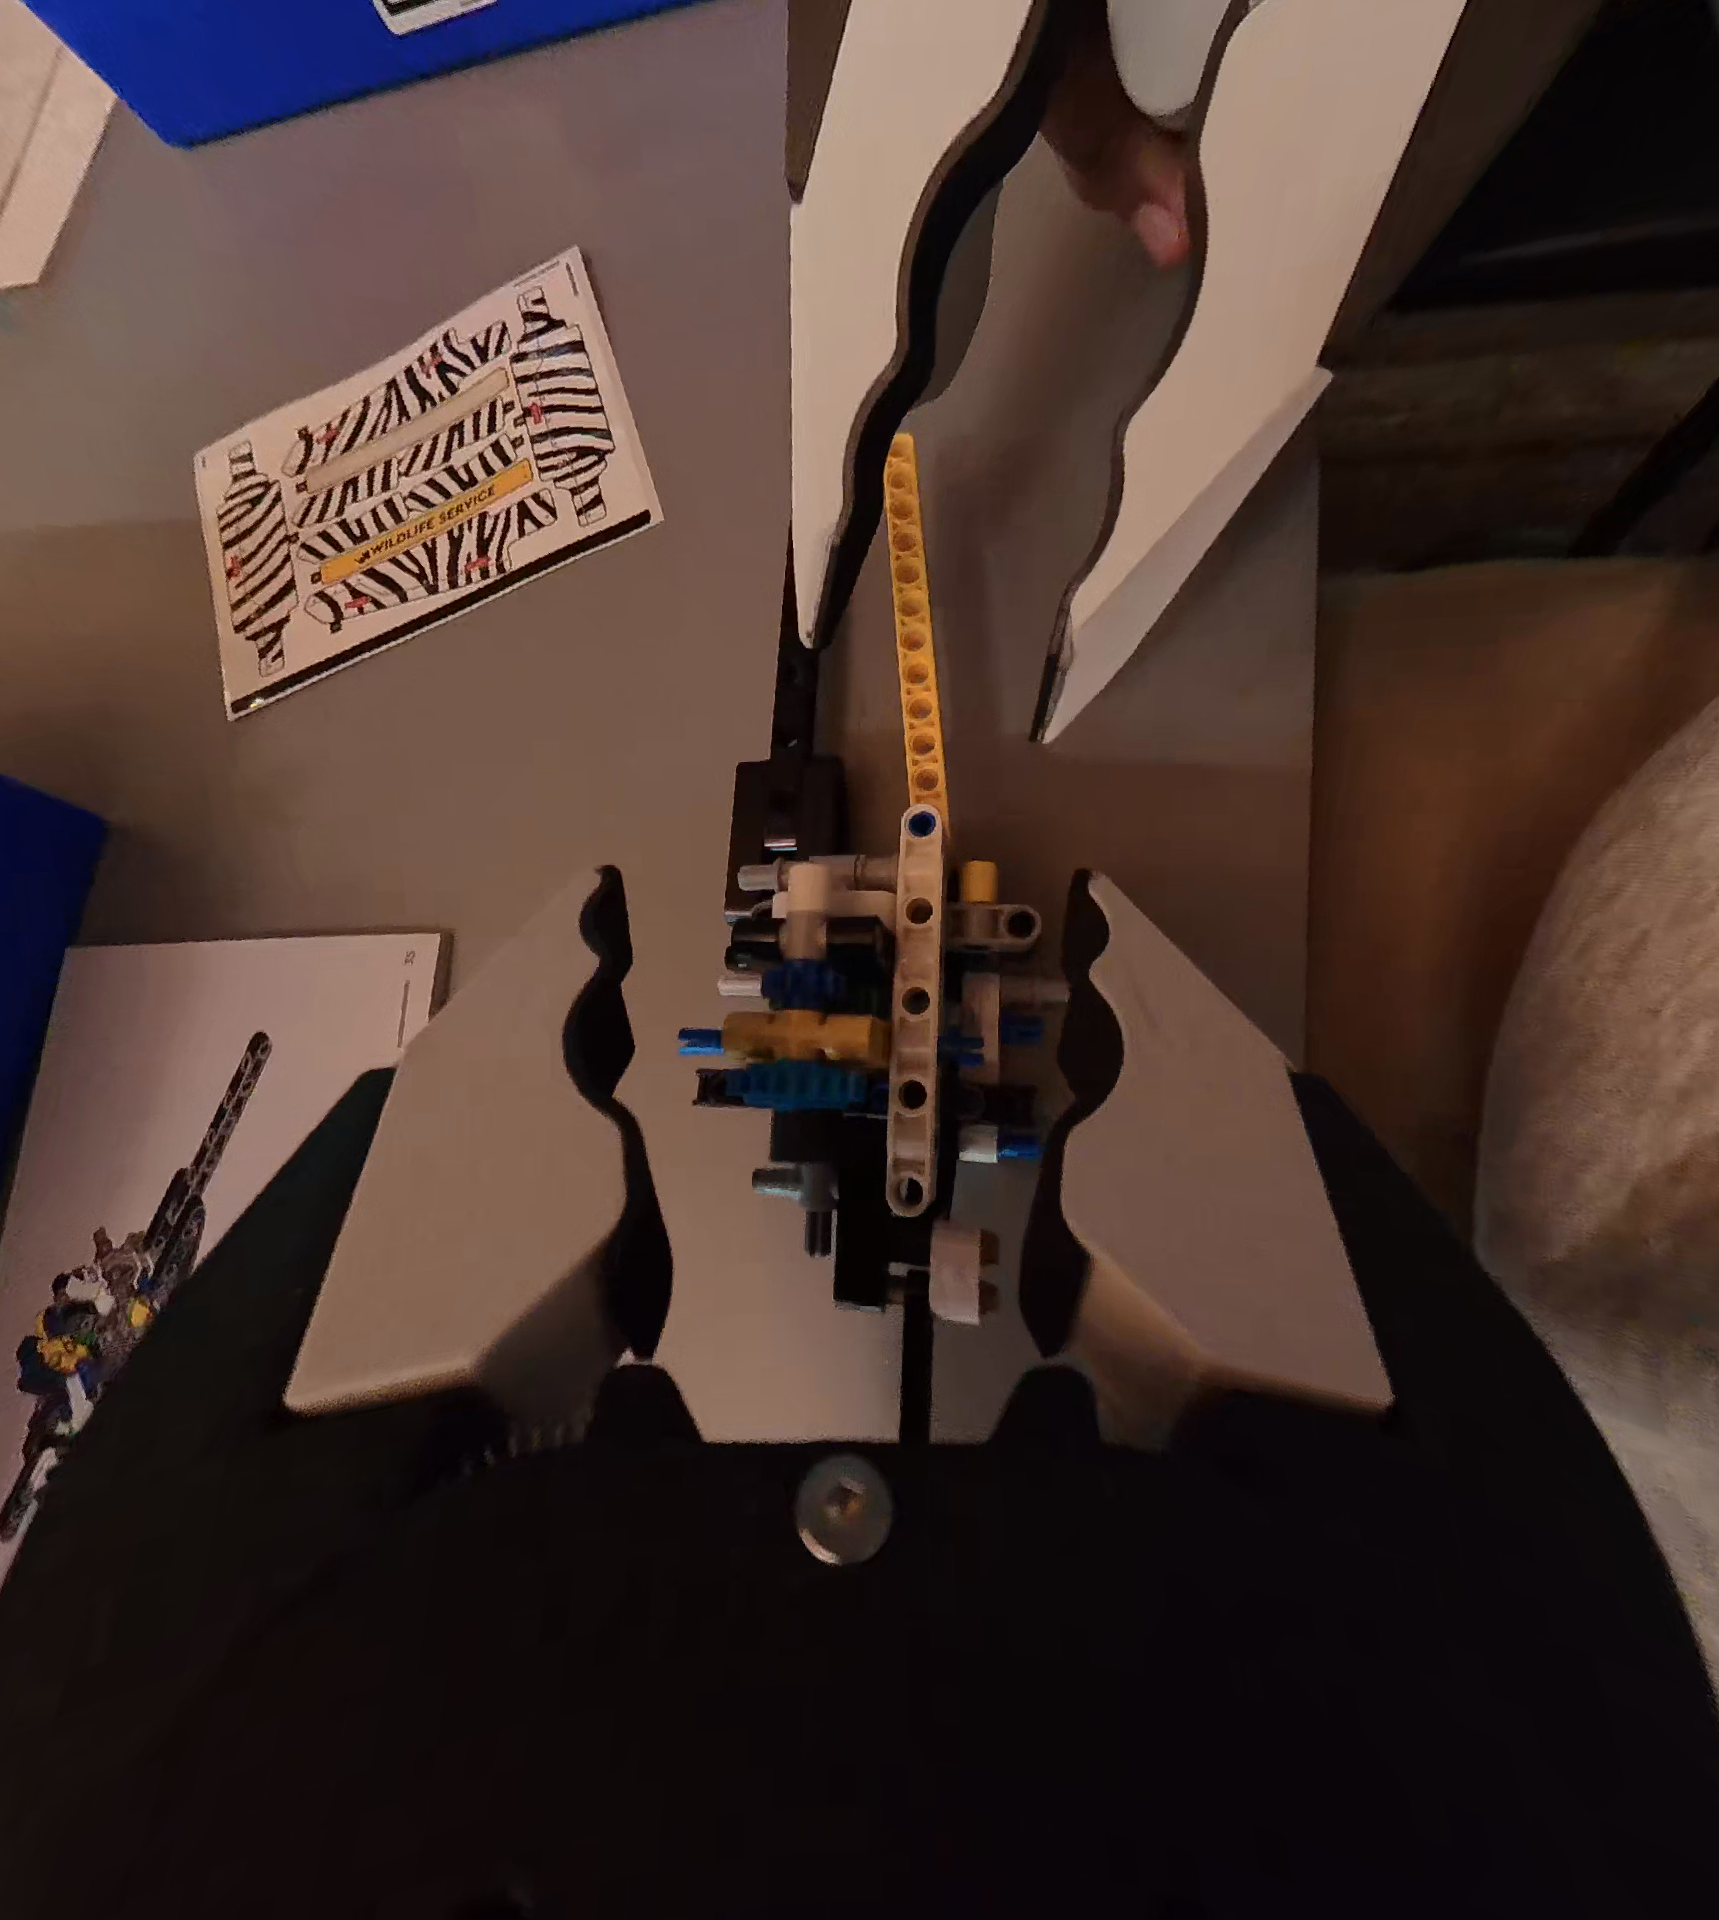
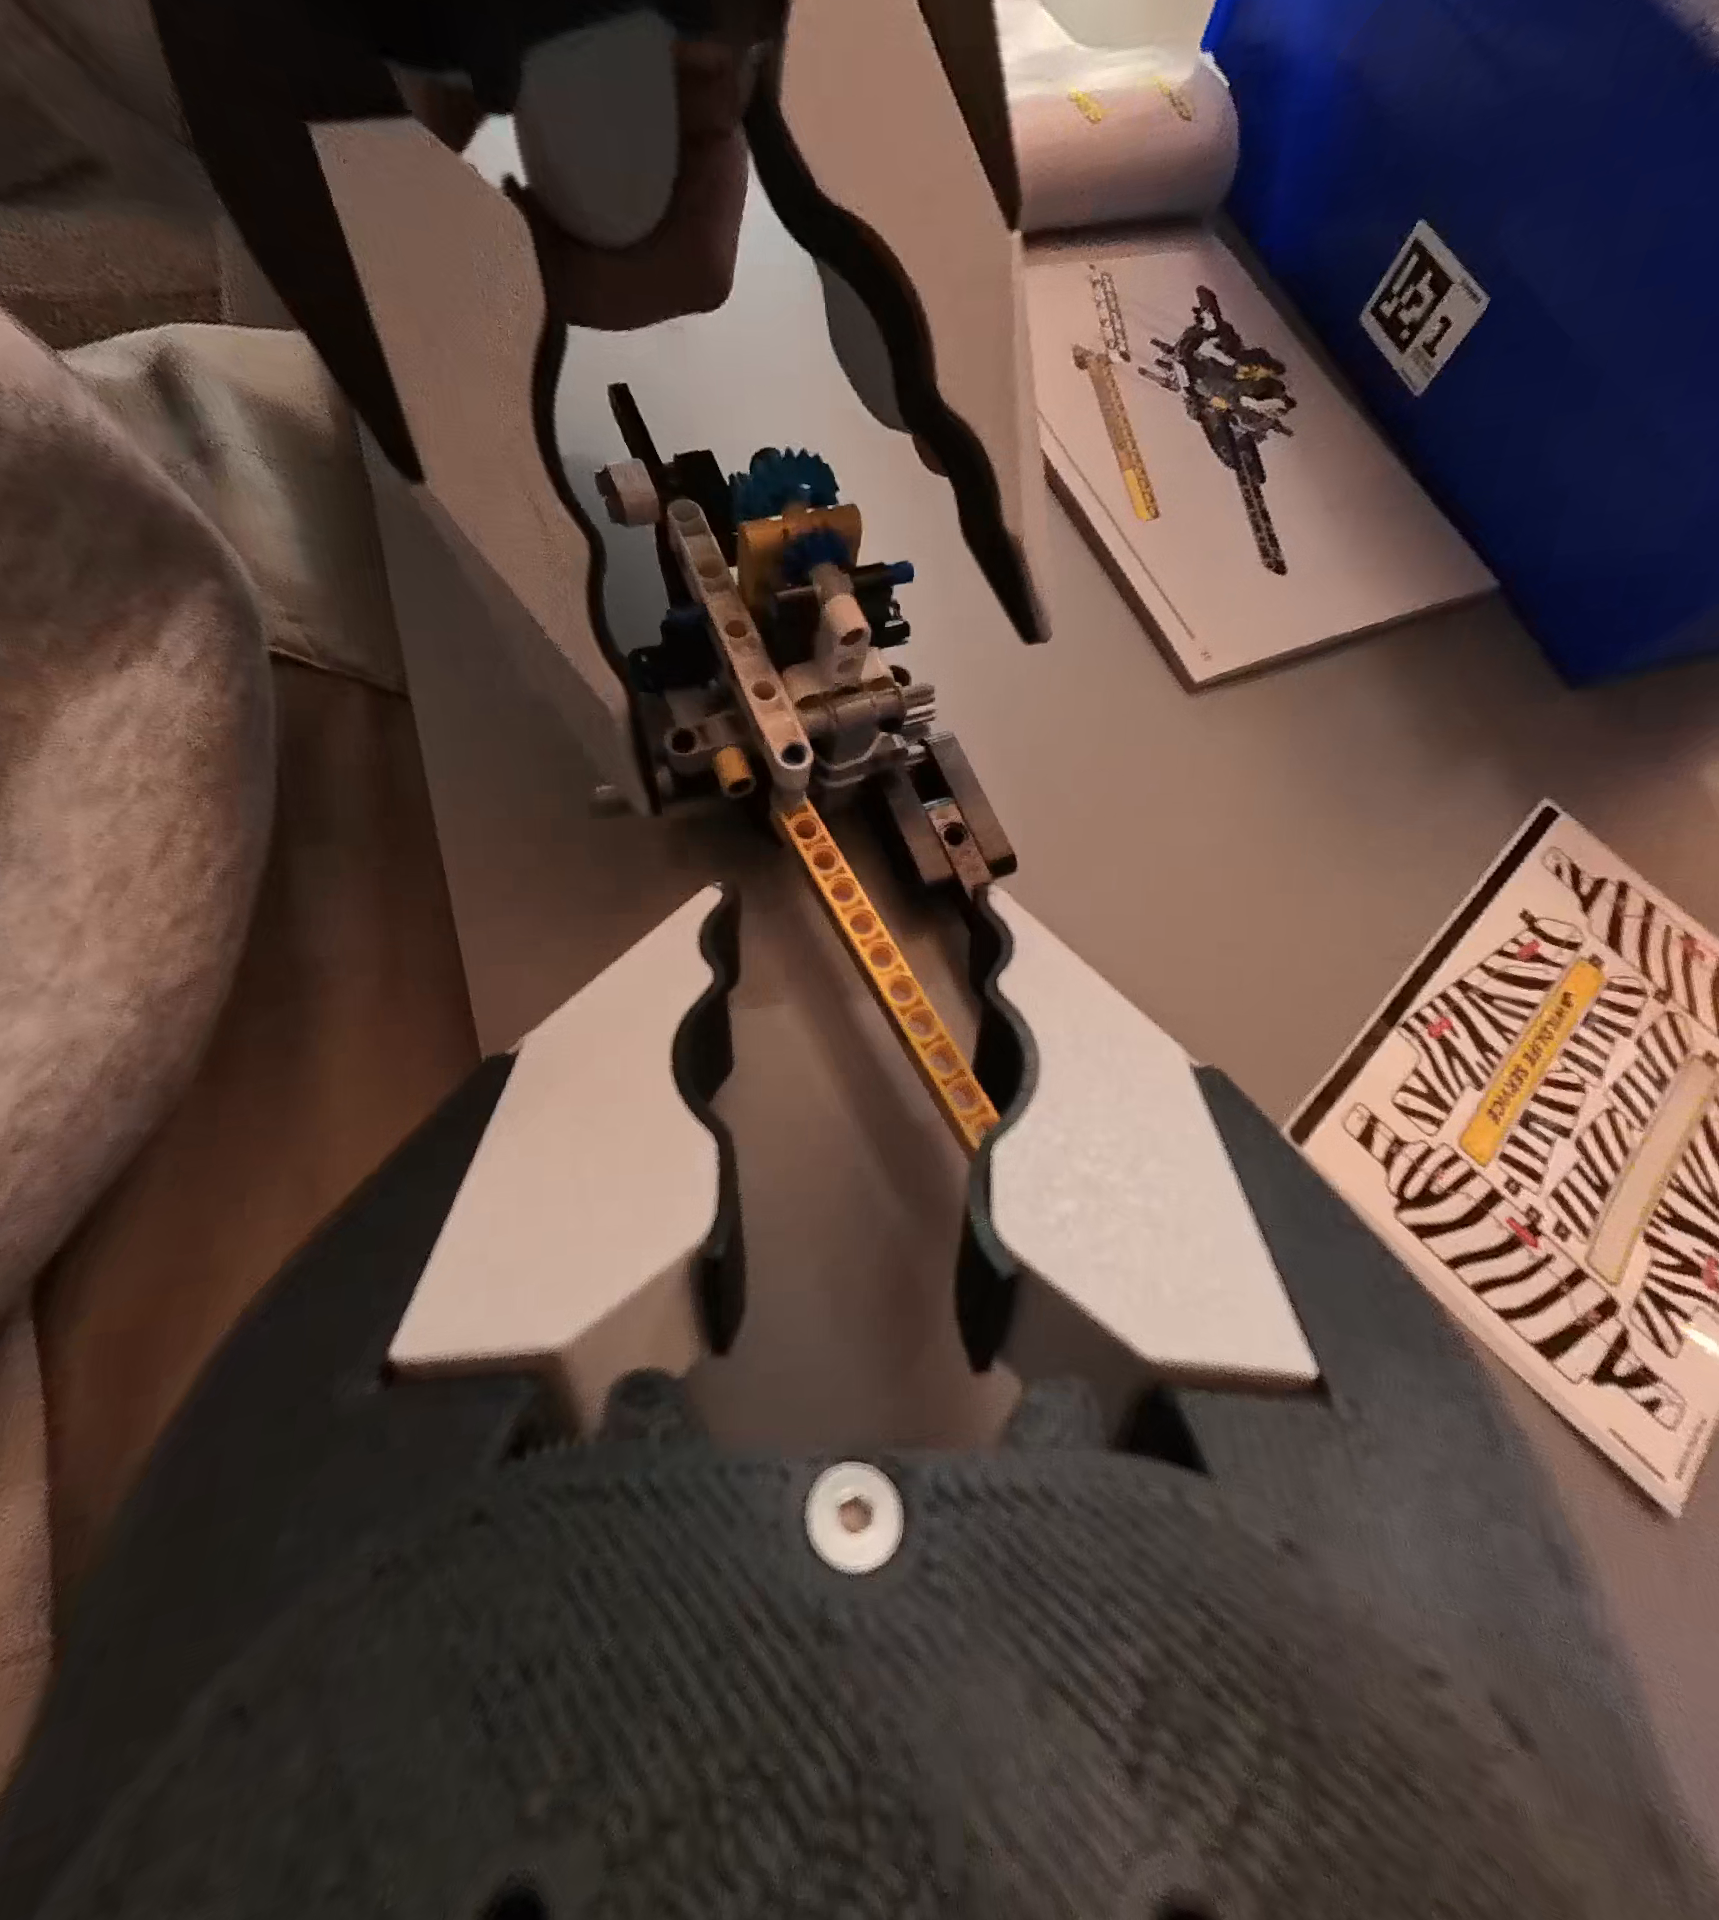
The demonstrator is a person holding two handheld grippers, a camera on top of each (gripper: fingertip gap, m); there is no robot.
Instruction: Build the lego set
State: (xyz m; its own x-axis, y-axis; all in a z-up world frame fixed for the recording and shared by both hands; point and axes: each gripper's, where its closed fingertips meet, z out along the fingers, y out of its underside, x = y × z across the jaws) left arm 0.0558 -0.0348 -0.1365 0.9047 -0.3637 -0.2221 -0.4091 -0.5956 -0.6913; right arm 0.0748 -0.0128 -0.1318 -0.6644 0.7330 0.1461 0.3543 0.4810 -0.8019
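A partly built lego assembly (image 1: 896,1039) of grey, black, blue and yellow parts lies on the grey table (image 1: 543,810). A long yellow holed beam (image 1: 912,623) sticks out of its far end. My left gripper (image 1: 847,883) is open and straddles the assembly, its right finger (image 1: 1177,1091) close against the side pins. In the right wrist view the assembly (image 2: 782,644) lies ahead, and the yellow beam (image 2: 886,966) runs between the fingers of my open right gripper (image 2: 855,896), ending against the right finger (image 2: 1094,1122). Each gripper shows in the other's view.
A zebra-striped sticker sheet (image 1: 419,488) (image 2: 1582,1143) and an open instruction booklet (image 1: 159,1195) (image 2: 1229,468) lie on the table. Blue bins (image 1: 367,62) (image 2: 1561,312) stand at its edges. Beige fabric (image 1: 1665,987) (image 2: 55,831) lies beside the table edge near the assembly. Across from one pair of fingers to the other is roughly 4 cm.
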